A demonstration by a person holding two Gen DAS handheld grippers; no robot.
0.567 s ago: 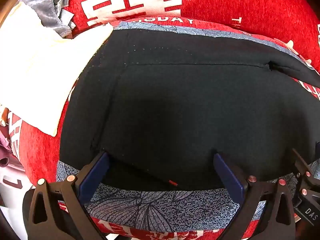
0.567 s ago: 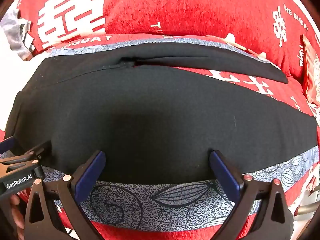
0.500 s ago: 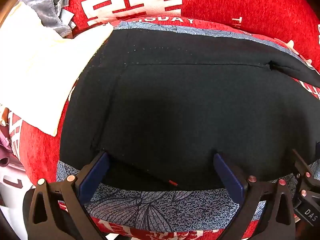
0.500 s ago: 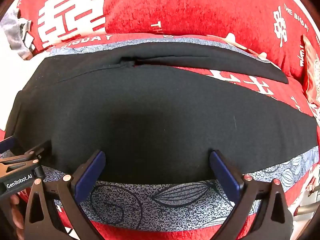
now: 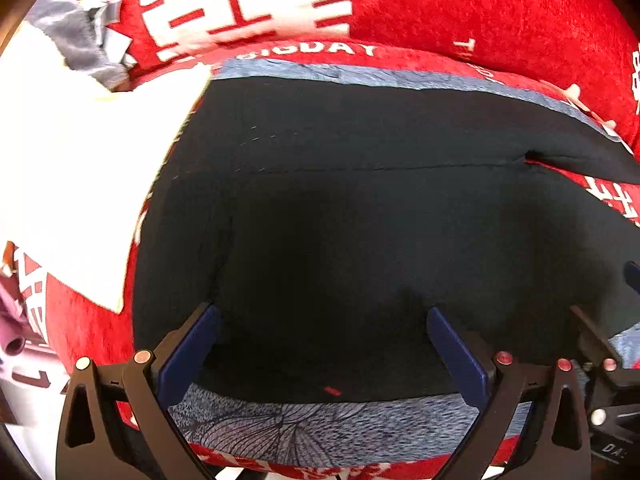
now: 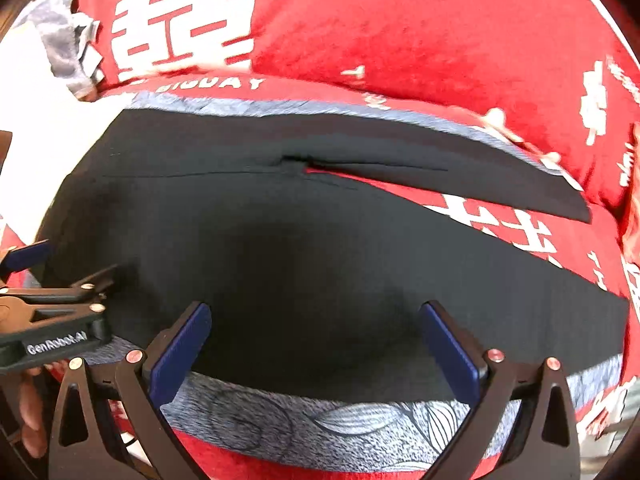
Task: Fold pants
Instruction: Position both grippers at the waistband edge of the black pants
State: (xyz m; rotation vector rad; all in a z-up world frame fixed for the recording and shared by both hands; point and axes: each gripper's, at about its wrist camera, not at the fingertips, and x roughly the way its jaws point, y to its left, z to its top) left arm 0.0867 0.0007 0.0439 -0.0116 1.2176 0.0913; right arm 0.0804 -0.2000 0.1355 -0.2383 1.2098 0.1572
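Left wrist view: left gripper (image 5: 320, 344) at the bottom of the frame, jaws spread wide, nothing between the blue pads, tips hanging over the near edge of the black pants (image 5: 340, 220), contact unclear. Pants fill the centre, lying flat on a blue-grey patterned cloth (image 5: 320, 428) over a red blanket with white characters (image 5: 480, 12). Only this view shows the waist end clearly, at centre left, with faint stitching and a small red tag near the lower hem edge; also a cream-white cloth (image 5: 72, 184) at left touching the pants and a grey garment (image 5: 76, 40) upper left. Part of the right gripper (image 5: 612, 380) sits at the lower right edge. Right wrist view: right gripper (image 6: 316, 340) at the bottom, jaws equally wide, empty, over the near pant edge. This view alone shows both legs running to the right: pants (image 6: 320, 240) split at centre, far leg a thin strip toward upper right, near leg broad toward the right edge, red blanket (image 6: 400, 32) showing in the wedge between. Fabric smooth, dark, unfolded. Left gripper (image 6: 52, 312) at the left edge with fingers of a hand (image 6: 30, 408) below it
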